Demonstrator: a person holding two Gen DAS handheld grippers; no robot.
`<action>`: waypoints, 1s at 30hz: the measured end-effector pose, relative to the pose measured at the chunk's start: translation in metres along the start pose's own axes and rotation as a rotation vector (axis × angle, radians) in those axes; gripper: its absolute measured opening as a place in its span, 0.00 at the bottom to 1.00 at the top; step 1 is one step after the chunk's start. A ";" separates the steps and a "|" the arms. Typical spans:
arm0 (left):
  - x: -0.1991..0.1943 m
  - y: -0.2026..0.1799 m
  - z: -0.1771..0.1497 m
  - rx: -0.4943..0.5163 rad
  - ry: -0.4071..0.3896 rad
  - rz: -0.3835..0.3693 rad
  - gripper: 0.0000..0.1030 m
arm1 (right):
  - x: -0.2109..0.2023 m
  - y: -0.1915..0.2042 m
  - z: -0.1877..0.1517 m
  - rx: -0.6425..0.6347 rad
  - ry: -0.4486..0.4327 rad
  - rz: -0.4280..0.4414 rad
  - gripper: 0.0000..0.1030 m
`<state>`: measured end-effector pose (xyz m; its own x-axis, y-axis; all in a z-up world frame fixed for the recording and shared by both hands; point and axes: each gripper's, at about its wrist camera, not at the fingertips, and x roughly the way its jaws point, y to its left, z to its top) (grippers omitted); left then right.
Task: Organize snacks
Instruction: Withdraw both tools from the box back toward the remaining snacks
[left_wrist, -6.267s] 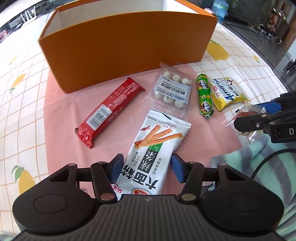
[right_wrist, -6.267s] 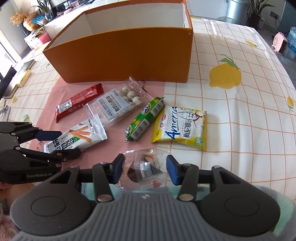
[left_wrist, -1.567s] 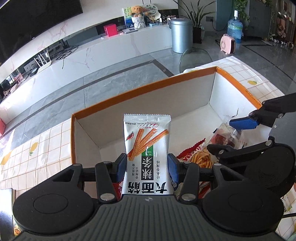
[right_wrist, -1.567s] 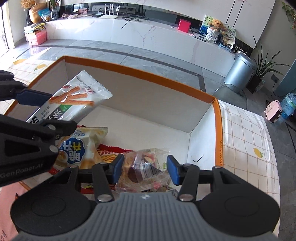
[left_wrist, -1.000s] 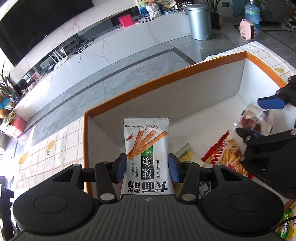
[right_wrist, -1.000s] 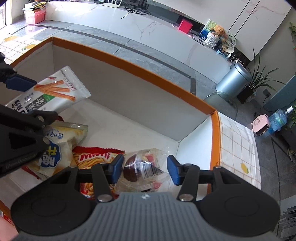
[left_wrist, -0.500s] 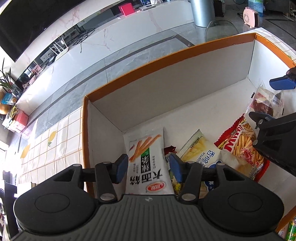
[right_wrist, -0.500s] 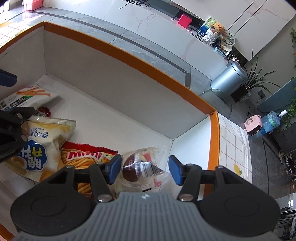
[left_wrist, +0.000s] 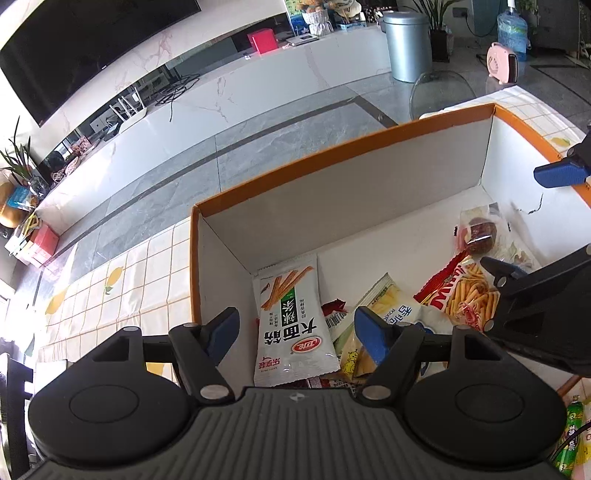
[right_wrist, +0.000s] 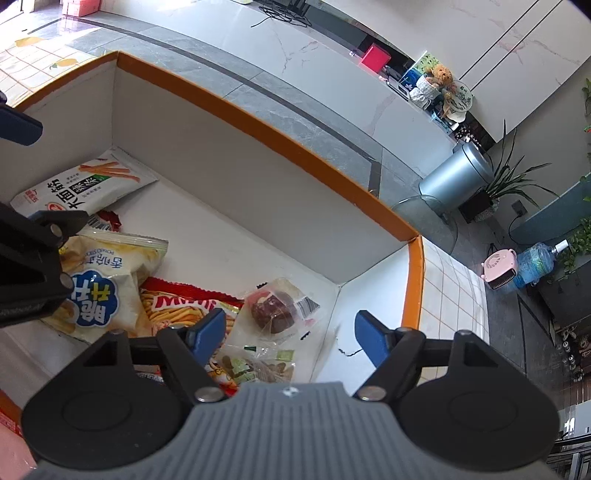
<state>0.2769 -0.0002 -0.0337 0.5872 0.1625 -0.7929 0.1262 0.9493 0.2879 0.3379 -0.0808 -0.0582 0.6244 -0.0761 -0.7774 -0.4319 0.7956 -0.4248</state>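
Both packets have dropped from the jaws into the orange box (left_wrist: 343, 155); left gripper (left_wrist: 295, 328) and right gripper (right_wrist: 290, 334) gape empty. Lift straight up, clearing the walls.

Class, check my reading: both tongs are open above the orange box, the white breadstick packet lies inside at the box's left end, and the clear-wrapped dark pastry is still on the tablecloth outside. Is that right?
One detail is wrong. The clear-wrapped pastry is not on the tablecloth; it lies inside the orange box, near its right end, as the right wrist view shows. The rest holds: left tongs and right tongs are open, and the breadstick packet lies at the left end.
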 end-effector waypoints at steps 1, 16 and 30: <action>-0.004 0.000 -0.001 -0.009 -0.011 0.001 0.81 | -0.004 0.001 -0.001 -0.001 -0.007 -0.002 0.73; -0.066 0.003 -0.031 -0.079 -0.126 -0.011 0.81 | -0.071 -0.008 -0.026 0.081 -0.136 0.001 0.82; -0.125 0.008 -0.080 -0.158 -0.183 -0.076 0.81 | -0.138 0.001 -0.089 0.236 -0.243 0.057 0.83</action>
<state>0.1411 0.0081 0.0245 0.7178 0.0515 -0.6943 0.0570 0.9896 0.1324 0.1934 -0.1231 0.0071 0.7522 0.0955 -0.6520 -0.3263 0.9136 -0.2426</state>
